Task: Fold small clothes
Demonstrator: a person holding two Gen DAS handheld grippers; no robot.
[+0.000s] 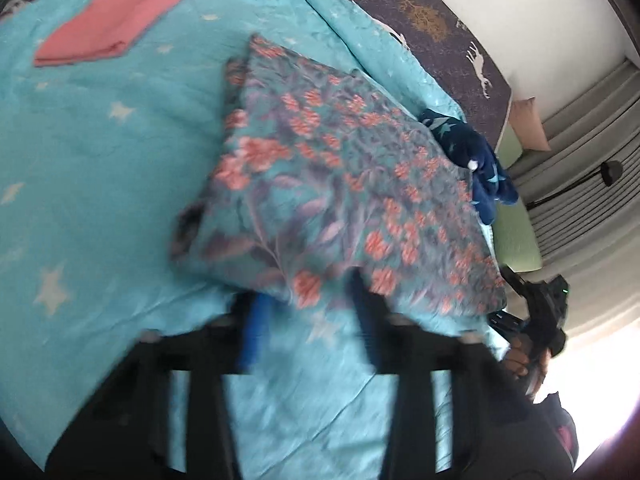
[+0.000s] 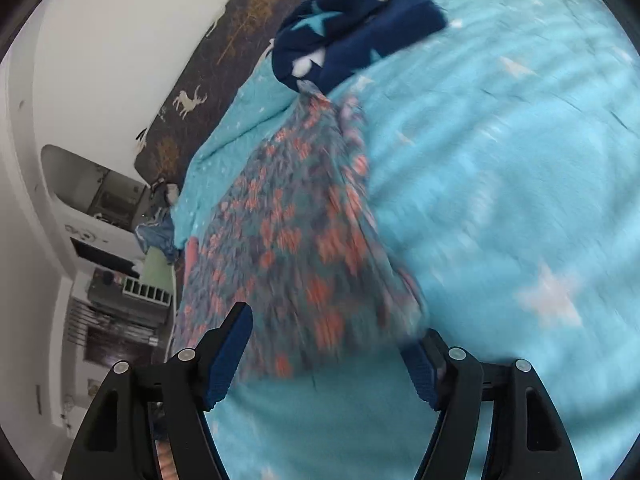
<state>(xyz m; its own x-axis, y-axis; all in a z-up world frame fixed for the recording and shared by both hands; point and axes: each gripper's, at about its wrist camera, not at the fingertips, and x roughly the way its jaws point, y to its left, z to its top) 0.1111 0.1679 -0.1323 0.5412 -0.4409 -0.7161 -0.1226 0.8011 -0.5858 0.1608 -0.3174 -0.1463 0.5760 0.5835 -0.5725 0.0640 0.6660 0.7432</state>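
garments [image 1: 344,200] three: floral, pink [image 1: 116,20], navy [image 1: 476,160]

- quilt [image 1: 100,168]: turquoise, pale stars
- floral cloth [image 1: 340,184]: teal, coral flowers, lilac leaves
- folded cloth [image 1: 116,20]: plain salmon pink
- fleece [image 2: 352,28]: navy, teal stars, white dots
- sheet [image 1: 436,12]: dark, gold trees, cream deer
- pads [image 2: 228,356]: blue

Black plastic fingers [image 2: 230,344], ribbed blue pads [image 2: 420,372], silver screws [image 2: 186,355]; triangular cut-outs behind.
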